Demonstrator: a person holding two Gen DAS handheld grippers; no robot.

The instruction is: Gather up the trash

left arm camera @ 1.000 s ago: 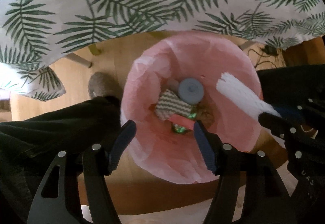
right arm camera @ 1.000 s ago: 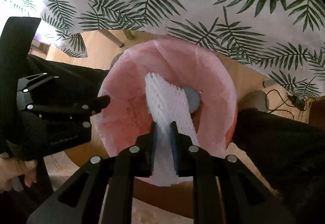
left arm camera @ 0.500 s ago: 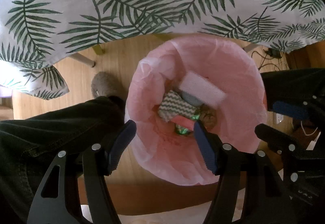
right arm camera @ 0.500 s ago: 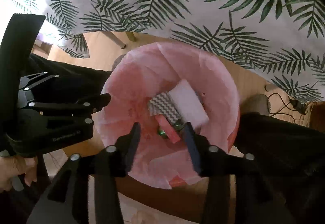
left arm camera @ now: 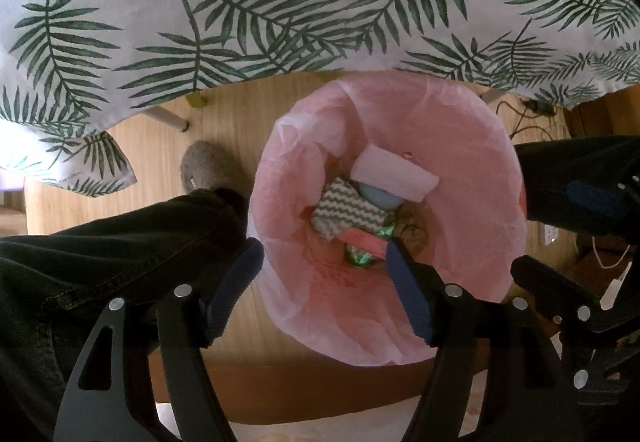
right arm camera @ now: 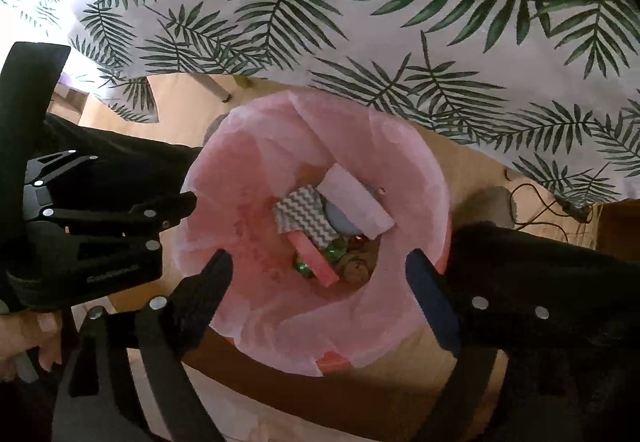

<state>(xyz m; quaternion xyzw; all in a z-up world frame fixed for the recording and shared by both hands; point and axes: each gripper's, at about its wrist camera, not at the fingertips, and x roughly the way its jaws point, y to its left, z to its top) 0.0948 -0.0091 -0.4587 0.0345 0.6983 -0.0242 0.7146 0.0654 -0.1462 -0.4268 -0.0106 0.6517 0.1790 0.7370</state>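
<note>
A bin with a pink liner (left arm camera: 460, 145) stands on the wooden floor below both grippers; it also shows in the right wrist view (right arm camera: 248, 161). Inside lie a white foam net piece (left arm camera: 394, 174) (right arm camera: 356, 201), a grey zigzag cloth (left arm camera: 348, 211) (right arm camera: 306, 215), a blue-grey round lid (left arm camera: 378, 197) (right arm camera: 338, 219), a pink strip (left arm camera: 362, 240) (right arm camera: 314, 258) and green wrappers (left arm camera: 360, 258). My left gripper (left arm camera: 320, 278) is open and empty above the bin's near left side. My right gripper (right arm camera: 320, 278) is open wide and empty above the bin.
A table with a palm-leaf cloth (left arm camera: 300, 1) overhangs the bin's far side. The person's dark-trousered legs (left arm camera: 120, 250) (right arm camera: 540, 282) flank the bin. A grey slipper (left arm camera: 204, 167) and table leg (left arm camera: 166, 117) are to the left. Cables (right arm camera: 544, 209) lie at right.
My right gripper opened and let go of the white foam net, which dropped into the bin onto the lid. The right jaws have spread wider since. The left gripper stayed open.
</note>
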